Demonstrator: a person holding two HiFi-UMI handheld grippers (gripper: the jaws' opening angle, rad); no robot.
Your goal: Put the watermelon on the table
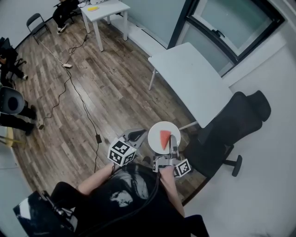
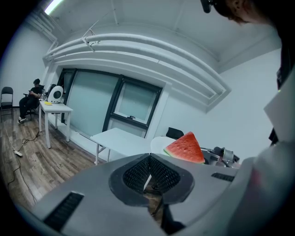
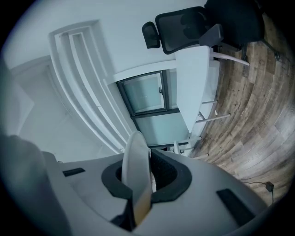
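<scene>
A red wedge of watermelon (image 1: 165, 138) lies on a round white plate (image 1: 157, 132) held in the air over the wooden floor. My right gripper (image 1: 172, 149) is shut on the plate's near rim. In the right gripper view the plate's edge (image 3: 136, 161) stands on end between the black pads. My left gripper (image 1: 134, 137) hovers just left of the plate, shut and with nothing in it (image 2: 149, 167). From the left gripper view the watermelon (image 2: 185, 148) sits just beyond the jaws to the right. The long white table (image 1: 189, 81) stands ahead of the plate.
A black office chair (image 1: 231, 127) stands right of the table, close to my right arm. A second white table (image 1: 104, 9) is far off at the back. People sit along the left wall (image 1: 11, 60). A black cable (image 1: 78, 95) runs across the floor.
</scene>
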